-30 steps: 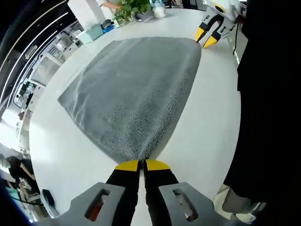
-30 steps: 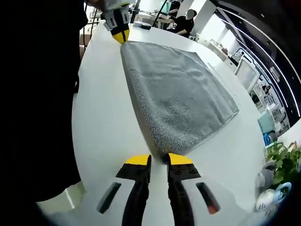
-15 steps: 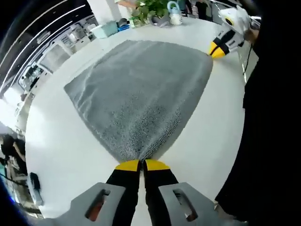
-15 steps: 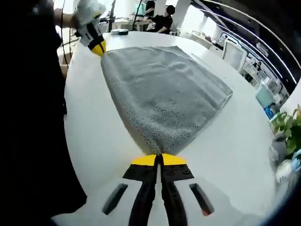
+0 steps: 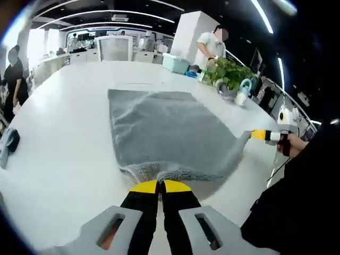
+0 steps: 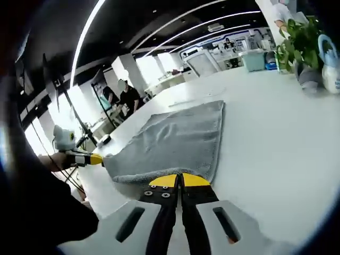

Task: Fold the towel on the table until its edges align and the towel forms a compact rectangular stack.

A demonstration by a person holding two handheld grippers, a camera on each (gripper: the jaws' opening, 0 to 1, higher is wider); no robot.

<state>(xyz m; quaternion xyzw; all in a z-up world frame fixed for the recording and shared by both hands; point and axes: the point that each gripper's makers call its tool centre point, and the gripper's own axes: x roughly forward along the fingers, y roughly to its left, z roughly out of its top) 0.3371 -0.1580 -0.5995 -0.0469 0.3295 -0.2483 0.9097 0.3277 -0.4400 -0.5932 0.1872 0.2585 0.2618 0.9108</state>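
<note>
A grey terry towel point(image 5: 164, 133) lies on the white table point(image 5: 58, 159), its near edge raised off the surface. My left gripper point(image 5: 160, 186) is shut on one near corner of the towel. In the left gripper view the right gripper point(image 5: 261, 135) holds the other near corner at the right. In the right gripper view the towel point(image 6: 175, 141) spreads away from my right gripper point(image 6: 179, 180), which is shut on its corner. The left gripper point(image 6: 95, 158) pinches the opposite corner at the left. The far edge still rests flat on the table point(image 6: 276, 133).
A potted plant point(image 5: 231, 77), a small watering can point(image 5: 243, 91) and a teal box point(image 5: 175, 62) stand at the table's far side. A dark object point(image 5: 8, 143) lies at the left edge. A person stands behind the plant, others beyond the table.
Both grippers have lifted the towel's near corners off the table and tipped level. The right gripper went from open to shut on its corner a second ago.
</note>
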